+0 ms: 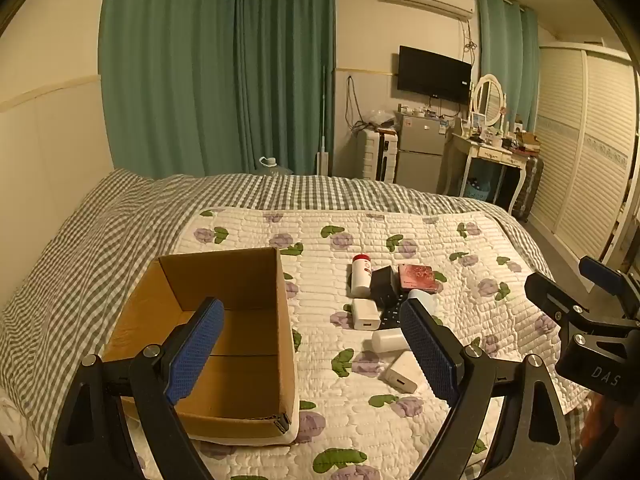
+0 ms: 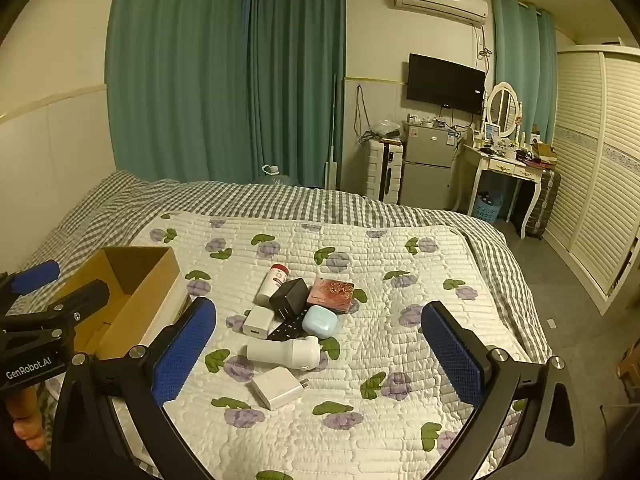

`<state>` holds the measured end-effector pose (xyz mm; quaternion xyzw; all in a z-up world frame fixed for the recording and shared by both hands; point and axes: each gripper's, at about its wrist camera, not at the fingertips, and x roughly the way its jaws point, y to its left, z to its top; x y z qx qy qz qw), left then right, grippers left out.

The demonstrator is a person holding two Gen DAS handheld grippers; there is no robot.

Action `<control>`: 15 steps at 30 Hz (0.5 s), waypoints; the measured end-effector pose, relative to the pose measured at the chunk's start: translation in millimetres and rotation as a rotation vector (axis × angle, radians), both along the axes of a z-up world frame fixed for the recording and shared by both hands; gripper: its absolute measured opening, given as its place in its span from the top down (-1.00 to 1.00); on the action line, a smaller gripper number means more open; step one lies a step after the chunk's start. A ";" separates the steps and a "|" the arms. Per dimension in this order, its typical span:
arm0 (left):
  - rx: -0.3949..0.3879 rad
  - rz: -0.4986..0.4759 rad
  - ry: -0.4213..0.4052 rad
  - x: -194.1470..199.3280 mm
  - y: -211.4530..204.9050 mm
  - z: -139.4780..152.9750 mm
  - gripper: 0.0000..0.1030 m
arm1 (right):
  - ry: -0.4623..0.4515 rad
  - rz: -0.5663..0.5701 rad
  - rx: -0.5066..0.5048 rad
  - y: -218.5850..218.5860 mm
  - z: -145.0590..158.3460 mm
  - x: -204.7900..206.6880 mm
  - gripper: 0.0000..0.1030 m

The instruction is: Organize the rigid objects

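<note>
Both grippers hang above the quilt (image 2: 400, 280) with fingers spread wide and nothing between them. We hold the left gripper (image 1: 312, 344) over the box (image 1: 240, 280) edge, the right gripper (image 2: 320, 356) level, aimed at the pile: bottle (image 2: 274, 282), black charger (image 2: 290, 296), earbud case (image 2: 320, 322), white chargers (image 2: 278, 388).

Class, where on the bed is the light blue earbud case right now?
In the right wrist view the earbud case sits mid-pile on the quilt, touching the pink box, just beyond the white bottle.
</note>
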<state>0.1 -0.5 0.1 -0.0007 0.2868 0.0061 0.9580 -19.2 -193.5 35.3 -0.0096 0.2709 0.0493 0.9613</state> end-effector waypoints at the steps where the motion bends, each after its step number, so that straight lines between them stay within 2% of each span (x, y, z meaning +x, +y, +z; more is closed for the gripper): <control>1: 0.000 0.000 0.002 0.1 0.0 0.0 -0.79 | 0.000 0.000 0.000 0.2 -0.1 0.0 -1.00; 15: -0.008 0.018 0.003 0.3 -1.5 -1.5 -0.79 | -0.003 0.002 -0.003 1.9 0.1 -0.4 -1.00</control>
